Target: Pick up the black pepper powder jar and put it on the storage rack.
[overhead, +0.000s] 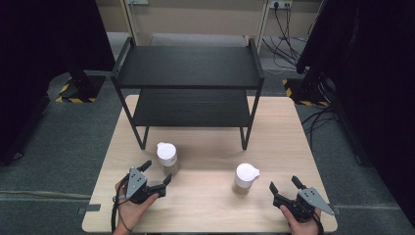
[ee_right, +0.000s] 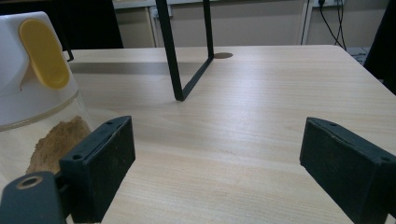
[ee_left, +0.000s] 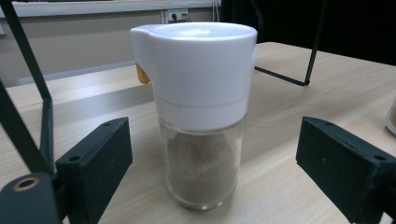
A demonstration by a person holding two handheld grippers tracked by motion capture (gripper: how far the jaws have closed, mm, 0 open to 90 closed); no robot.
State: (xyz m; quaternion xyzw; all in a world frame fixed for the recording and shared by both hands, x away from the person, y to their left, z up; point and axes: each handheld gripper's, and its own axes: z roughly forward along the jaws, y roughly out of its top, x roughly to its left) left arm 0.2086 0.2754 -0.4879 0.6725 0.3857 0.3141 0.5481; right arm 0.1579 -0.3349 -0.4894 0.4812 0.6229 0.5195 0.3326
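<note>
Two jars of brown powder stood on the table [overhead: 205, 205] before a black rack [overhead: 188, 73]. The left gripper [overhead: 157, 176], jaws apart, flanked the left jar [overhead: 167, 157] without touching. The right gripper [overhead: 284, 186], jaws likewise apart and empty, sat near the right jar [overhead: 244, 178]. Neither jar bore any readable label; the white caps were plain.

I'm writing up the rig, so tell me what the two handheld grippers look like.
Both are black. The left gripper and right gripper each carry a grey three-cornered plate on top and end in two blocky black jaws with small screw holes in their faces. A dark cable trails from the left one past the wrist, which wears a thin dark band. No sleeves show.
</note>
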